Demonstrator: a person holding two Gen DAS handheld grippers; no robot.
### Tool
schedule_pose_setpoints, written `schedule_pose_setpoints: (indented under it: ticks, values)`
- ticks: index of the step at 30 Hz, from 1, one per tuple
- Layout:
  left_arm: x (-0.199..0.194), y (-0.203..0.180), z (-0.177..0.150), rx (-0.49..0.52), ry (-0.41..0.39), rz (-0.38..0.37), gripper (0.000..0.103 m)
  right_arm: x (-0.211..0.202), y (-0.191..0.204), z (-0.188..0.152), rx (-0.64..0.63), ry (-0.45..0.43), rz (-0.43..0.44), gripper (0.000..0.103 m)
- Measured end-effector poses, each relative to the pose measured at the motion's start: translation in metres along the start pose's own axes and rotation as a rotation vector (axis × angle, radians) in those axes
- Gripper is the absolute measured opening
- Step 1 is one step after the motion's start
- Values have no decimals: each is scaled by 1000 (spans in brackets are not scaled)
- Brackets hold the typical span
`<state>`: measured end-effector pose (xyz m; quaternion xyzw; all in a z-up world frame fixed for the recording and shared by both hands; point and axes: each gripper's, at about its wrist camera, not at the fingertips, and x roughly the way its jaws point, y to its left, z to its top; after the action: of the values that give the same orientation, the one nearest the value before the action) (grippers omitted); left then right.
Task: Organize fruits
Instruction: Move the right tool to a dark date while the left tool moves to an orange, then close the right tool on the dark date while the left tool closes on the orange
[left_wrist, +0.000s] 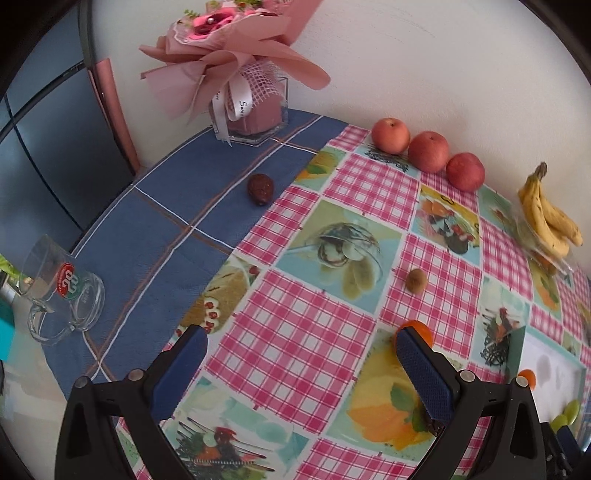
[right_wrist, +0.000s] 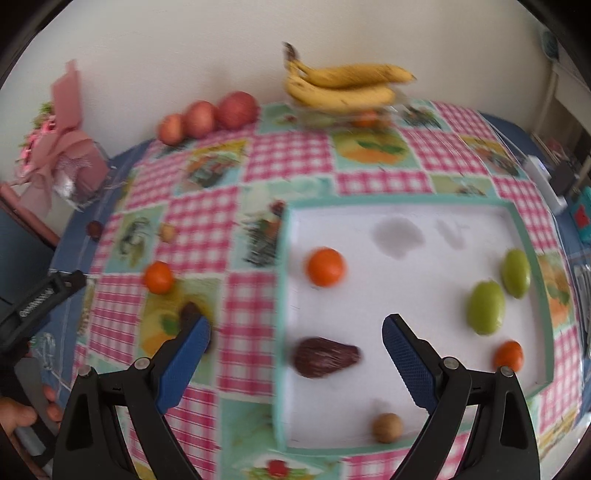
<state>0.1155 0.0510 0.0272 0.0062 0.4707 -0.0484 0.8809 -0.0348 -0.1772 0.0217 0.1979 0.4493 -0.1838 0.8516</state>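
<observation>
A white tray with a teal rim (right_wrist: 284, 295) holds an orange (right_wrist: 325, 266), two green fruits (right_wrist: 485, 307), a small orange (right_wrist: 509, 355), a dark maroon fruit (right_wrist: 325, 357) and a brown nut-like fruit (right_wrist: 386, 427). My right gripper (right_wrist: 295, 321) hangs open above the tray's left edge, holding nothing. On the checked cloth left of the tray lie an orange (right_wrist: 159, 277), a dark fruit (right_wrist: 190, 312) partly behind my finger, and a small brown fruit (left_wrist: 416, 280). My left gripper (left_wrist: 300, 332) is open and empty, its right finger in front of that orange (left_wrist: 419, 326).
Three apples (left_wrist: 428, 151) and a bunch of bananas (left_wrist: 550, 218) line the wall. Another dark fruit (left_wrist: 260, 189) sits on the blue cloth. A glass mug (left_wrist: 59, 288) stands at the left edge, a bouquet in a vase (left_wrist: 251, 110) at the back.
</observation>
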Motion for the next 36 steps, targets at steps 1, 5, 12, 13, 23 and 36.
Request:
schedule_pose_setpoints:
  ticks: [1, 5, 12, 13, 23, 36]
  values:
    - [0, 2, 1, -6, -1, -9, 103, -2, 6, 2, -13, -14, 13, 95]
    - [2, 5, 3, -12, 6, -33, 103, -1, 27, 5, -64, -39, 52, 95]
    - [15, -2, 6, -10, 42, -87, 103, 19, 51, 5, -130, -19, 73, 95]
    - [18, -3, 6, -8, 50, -95, 103, 22, 53, 3, -136, -11, 74, 95]
    - [61, -28, 2, 22, 178, -207, 103, 61, 66, -4, -178, 87, 48, 95]
    - [92, -54, -5, 48, 270, -336, 83, 86, 77, -12, -232, 158, 53, 65]
